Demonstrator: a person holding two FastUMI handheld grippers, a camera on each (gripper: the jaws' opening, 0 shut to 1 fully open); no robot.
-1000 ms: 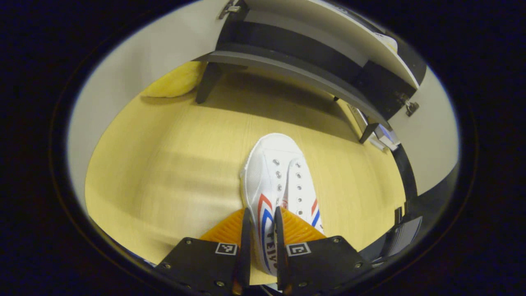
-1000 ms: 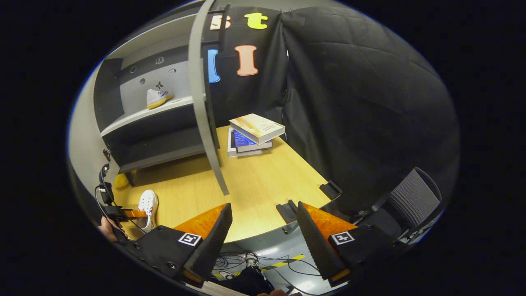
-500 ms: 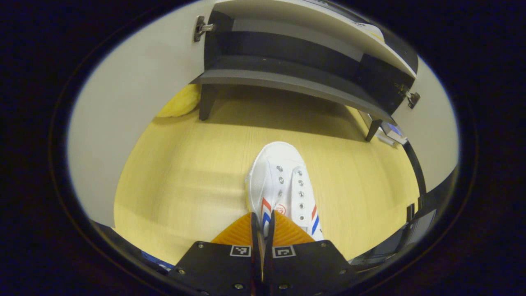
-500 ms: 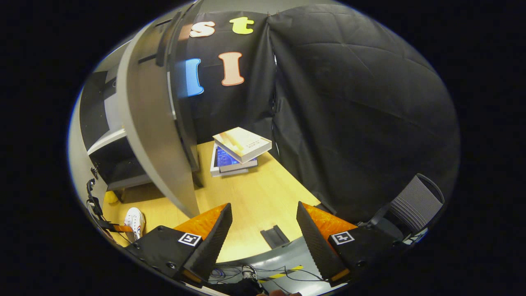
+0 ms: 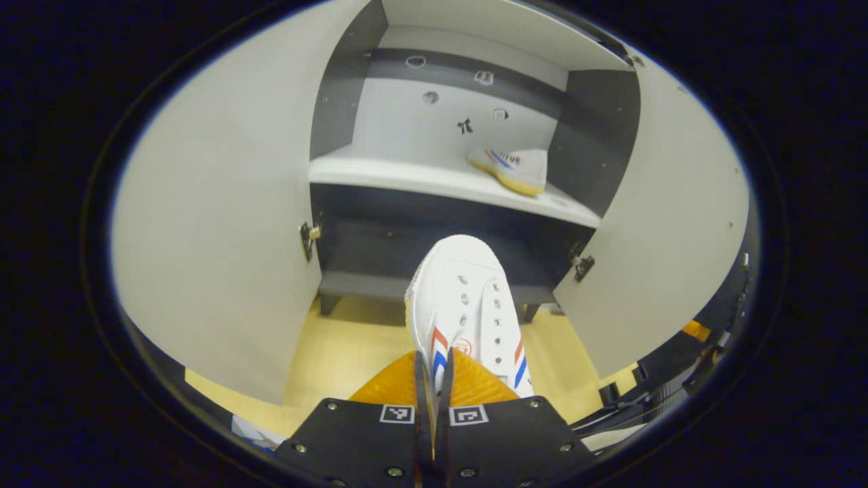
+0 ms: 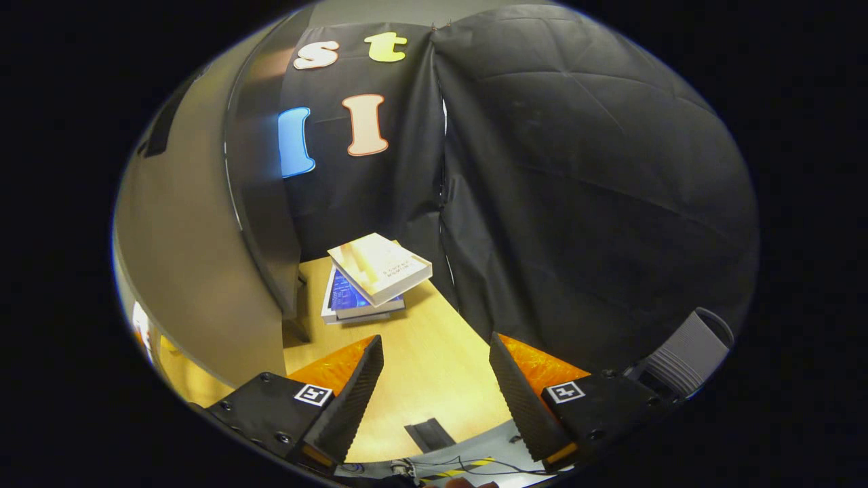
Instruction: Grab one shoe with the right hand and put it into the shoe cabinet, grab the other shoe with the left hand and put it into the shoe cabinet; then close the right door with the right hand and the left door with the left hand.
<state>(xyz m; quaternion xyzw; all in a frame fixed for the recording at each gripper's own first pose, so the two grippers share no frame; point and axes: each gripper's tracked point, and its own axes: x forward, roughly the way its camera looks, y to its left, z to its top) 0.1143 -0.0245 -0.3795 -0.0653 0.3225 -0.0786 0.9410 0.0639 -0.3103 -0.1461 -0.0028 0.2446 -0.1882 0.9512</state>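
So I count two white shoes: one shoe [image 5: 468,305] out front, the other shoe [image 5: 512,168] sitting on the cabinet shelf. The shoe cabinet [image 5: 441,183] has two doors, left door [image 5: 210,230] and right door [image 5: 668,244], both swung open. Over in the right gripper view there's a stack of books [image 6: 369,281], looks like three.

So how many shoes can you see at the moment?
2. One shoe is pinched in the left tongs, held in front of the open cabinet. The other shoe sits on the shelf, at its right end.
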